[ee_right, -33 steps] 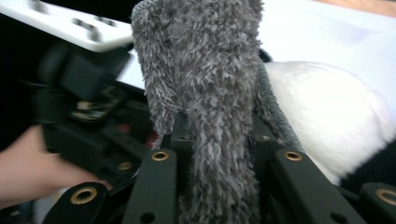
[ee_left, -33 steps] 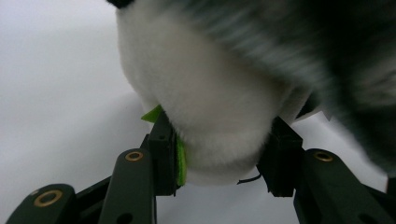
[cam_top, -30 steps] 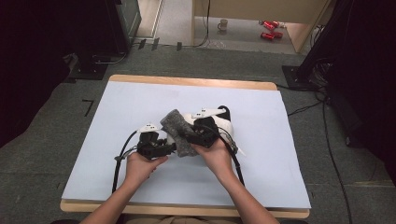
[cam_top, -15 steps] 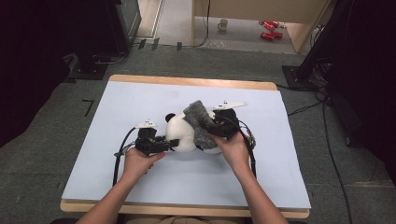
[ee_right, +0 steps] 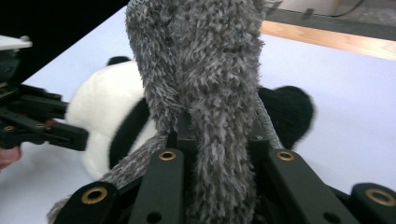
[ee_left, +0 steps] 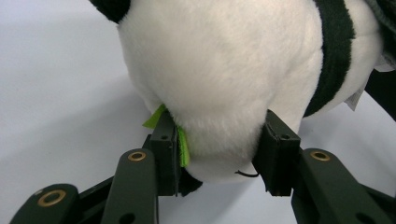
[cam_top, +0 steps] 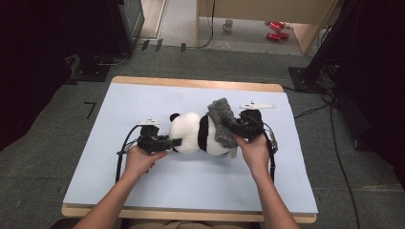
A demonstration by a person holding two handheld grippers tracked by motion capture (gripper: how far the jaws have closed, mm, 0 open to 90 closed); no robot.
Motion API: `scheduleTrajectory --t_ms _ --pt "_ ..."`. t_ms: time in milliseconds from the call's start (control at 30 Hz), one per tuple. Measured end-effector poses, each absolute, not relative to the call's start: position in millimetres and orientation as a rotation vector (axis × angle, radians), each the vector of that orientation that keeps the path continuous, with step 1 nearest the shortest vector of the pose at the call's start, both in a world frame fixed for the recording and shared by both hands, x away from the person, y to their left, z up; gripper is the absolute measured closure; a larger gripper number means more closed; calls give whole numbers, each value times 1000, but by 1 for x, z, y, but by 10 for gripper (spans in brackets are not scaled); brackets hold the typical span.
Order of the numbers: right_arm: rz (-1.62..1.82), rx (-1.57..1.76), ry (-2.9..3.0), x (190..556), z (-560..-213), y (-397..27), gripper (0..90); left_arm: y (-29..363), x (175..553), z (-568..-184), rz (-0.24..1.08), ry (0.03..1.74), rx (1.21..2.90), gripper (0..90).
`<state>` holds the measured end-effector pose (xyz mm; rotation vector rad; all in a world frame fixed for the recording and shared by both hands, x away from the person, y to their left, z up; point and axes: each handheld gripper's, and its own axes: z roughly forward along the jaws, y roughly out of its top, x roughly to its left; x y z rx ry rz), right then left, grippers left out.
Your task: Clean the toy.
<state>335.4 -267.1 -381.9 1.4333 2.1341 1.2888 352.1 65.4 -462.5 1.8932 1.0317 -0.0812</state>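
Observation:
A black-and-white panda plush [cam_top: 196, 134] lies on its side in the middle of the pale blue mat [cam_top: 143, 100]. My left gripper [cam_top: 175, 141] is shut on the white head end of the panda [ee_left: 215, 70], its jaws [ee_left: 219, 156] pressing in from both sides, and a green tag [ee_left: 183, 145] sticks out by one jaw. A grey fuzzy cloth [cam_top: 221, 121] wraps the panda's other end. My right gripper [cam_top: 235, 130] is shut on a fold of that grey cloth [ee_right: 205, 79], its jaws [ee_right: 217, 135] closed beneath it. Behind the cloth the panda [ee_right: 105, 105] and the left gripper [ee_right: 39, 125] show.
The mat covers a wooden table whose edge [cam_top: 191, 82] runs along the back. Cables [cam_top: 122, 152] trail from both grippers across the mat. Dark equipment stands [cam_top: 95, 62] flank the table, and a mug [cam_top: 229, 24] and red cans [cam_top: 273, 29] sit on the floor beyond.
My right gripper has moved right with the grey cloth, and the two grippers are farther apart. The panda has turned and now lies stretched lengthwise between them.

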Motion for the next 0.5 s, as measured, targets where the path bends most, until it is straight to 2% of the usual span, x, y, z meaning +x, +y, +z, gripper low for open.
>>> scheduleTrajectory --t_ms 333,500 --pt "1210 1571 2058 340 -396 -302 758 68 355 -464 -112 1059 1893 563" --pt "1245 1582 2032 337 -387 -313 759 67 353 -463 -90 1048 1912 563"
